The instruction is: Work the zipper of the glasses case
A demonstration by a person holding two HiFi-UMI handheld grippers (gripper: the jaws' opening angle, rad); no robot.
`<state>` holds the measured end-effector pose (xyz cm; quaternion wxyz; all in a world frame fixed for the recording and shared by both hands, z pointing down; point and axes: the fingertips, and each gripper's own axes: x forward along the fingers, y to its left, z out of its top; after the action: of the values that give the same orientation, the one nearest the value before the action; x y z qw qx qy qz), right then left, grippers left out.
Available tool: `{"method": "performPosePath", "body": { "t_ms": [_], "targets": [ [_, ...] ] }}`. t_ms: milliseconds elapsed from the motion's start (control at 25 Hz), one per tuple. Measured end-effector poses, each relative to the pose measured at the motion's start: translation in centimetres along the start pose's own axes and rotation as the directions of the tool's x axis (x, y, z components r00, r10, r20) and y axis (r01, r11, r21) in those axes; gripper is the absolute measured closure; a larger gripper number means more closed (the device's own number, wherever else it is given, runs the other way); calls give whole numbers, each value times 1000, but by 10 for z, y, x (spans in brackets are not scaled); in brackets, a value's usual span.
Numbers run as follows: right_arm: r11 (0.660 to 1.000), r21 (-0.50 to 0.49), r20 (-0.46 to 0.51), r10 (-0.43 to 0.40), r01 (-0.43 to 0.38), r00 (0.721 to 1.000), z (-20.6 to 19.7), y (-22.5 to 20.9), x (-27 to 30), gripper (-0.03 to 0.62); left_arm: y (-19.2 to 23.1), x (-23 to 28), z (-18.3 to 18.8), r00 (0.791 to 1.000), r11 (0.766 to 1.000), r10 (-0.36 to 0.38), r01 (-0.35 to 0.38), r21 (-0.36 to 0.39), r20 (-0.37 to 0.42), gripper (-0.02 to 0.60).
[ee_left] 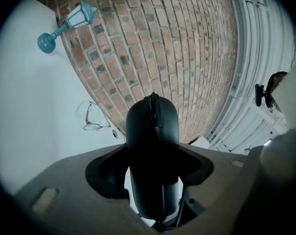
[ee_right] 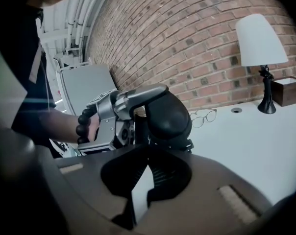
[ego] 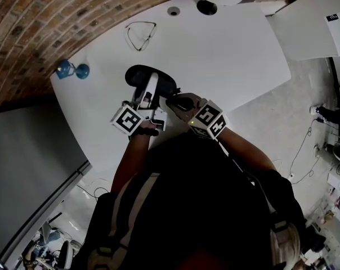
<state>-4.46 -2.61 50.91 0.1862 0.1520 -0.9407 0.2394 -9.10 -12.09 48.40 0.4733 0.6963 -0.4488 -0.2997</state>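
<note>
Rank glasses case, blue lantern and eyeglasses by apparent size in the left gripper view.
1. glasses case, though it is nearest the camera, which inflates it
2. blue lantern
3. eyeglasses

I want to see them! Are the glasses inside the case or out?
Out. The glasses lie on the white table, apart from the case held by the left gripper.

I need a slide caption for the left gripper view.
Left gripper holds the black glasses case, its zipper facing the camera.
</note>
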Motion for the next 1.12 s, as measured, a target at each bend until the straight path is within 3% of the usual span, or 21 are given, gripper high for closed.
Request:
{"method": "performPosePath", "body": {
  "t_ms": [360,920,1120],
  "targets": [
    [999,24,-19,45,-44,999,-5,5,0,592,-2,3,-6,999,999,-38,38,-12,-13,289],
    [995,50,-27,87,-85,996,-9,9,-5,592,-2,9,-33,991,998,-63,65,11,-121,253],
    [996,45,-30,83,-82,996,-9,8,-6,591,-11,11,-25,991,996,-74,79,42,-109,297]
  ]
}}
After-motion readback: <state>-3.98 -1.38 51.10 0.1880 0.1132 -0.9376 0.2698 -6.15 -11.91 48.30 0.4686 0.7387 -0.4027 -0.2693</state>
